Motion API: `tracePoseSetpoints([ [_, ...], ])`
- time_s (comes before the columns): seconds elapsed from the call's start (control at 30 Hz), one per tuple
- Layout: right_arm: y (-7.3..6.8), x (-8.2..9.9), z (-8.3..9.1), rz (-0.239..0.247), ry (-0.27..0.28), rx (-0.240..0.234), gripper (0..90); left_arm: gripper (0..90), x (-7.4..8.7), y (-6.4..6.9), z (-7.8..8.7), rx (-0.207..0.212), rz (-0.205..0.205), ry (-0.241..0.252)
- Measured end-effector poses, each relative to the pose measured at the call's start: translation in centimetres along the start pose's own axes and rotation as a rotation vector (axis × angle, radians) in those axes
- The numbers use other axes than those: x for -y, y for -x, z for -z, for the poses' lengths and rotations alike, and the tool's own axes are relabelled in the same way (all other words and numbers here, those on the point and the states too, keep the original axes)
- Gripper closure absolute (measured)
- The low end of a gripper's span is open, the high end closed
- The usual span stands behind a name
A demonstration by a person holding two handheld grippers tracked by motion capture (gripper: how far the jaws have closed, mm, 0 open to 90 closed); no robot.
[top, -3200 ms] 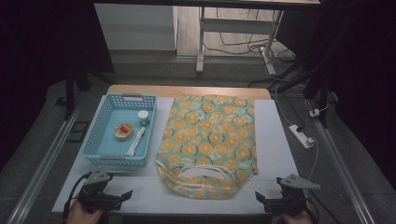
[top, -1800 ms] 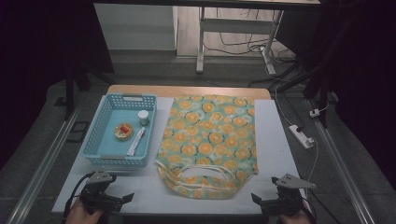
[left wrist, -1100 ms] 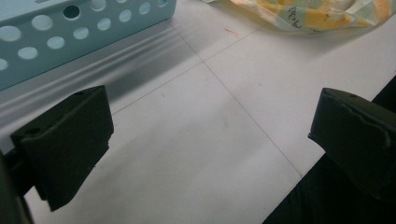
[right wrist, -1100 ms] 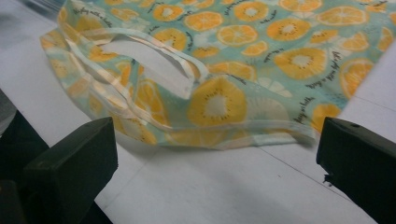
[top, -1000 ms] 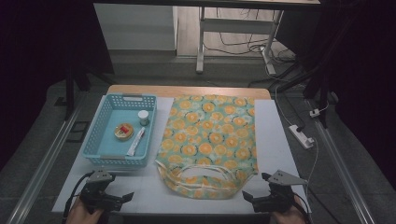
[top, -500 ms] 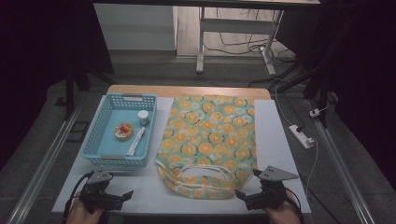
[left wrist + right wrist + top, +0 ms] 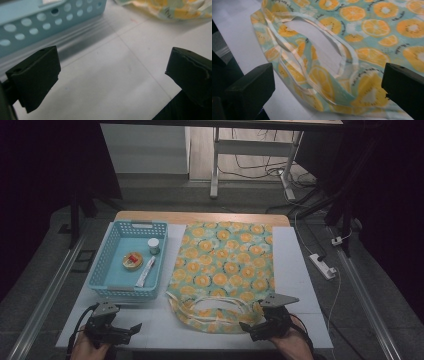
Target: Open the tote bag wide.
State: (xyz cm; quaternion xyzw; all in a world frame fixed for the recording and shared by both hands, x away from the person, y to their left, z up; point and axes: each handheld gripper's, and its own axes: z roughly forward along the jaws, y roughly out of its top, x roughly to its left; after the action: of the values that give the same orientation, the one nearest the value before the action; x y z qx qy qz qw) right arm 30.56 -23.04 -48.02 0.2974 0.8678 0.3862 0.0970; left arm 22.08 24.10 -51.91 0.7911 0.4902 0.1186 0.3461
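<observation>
A bag (image 7: 225, 270) printed with orange slices lies flat on the white table (image 7: 300, 270), its open mouth and pale handles (image 7: 215, 302) at the end nearest the person. Taking the bag as the landmark, the right gripper (image 7: 250, 326) sits at its near right corner, the jaws wide apart and pointing across the mouth of the bag, with nothing between them. In the right gripper view the bag (image 7: 362, 37) lies just beyond the two black jaws, its handles (image 7: 312, 37) looping over the folded rim, and the jaws stand on either side of the rim without touching it as far as can be told. The person's hand (image 7: 292, 345) holds this gripper from the near edge of the table.

The left gripper (image 7: 135, 327) rests well to the left of the bag, near the table's front edge, released too: its jaws are spread with only bare table between them. In the left gripper view the near wall of the basket (image 7: 37, 27) runs across the top, and a corner of the bag (image 7: 170, 10) shows at the upper right.

The blue basket (image 7: 100, 280) stands just left of the bag, close beside it. Inside lie a small white jar (image 7: 153, 245), a round tin (image 7: 132, 260) with a red and yellow top, and a white tube (image 7: 145, 272).
</observation>
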Motion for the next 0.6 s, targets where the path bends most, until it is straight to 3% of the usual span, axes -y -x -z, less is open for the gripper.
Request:
tracePoseSetpoints([
  [0.6,-1.1,-2.6,-3.7,0.059,-0.087,-0.031,0.0,0.0,-0.2,0.1,-0.3,0.021,-0.019,-0.027],
])
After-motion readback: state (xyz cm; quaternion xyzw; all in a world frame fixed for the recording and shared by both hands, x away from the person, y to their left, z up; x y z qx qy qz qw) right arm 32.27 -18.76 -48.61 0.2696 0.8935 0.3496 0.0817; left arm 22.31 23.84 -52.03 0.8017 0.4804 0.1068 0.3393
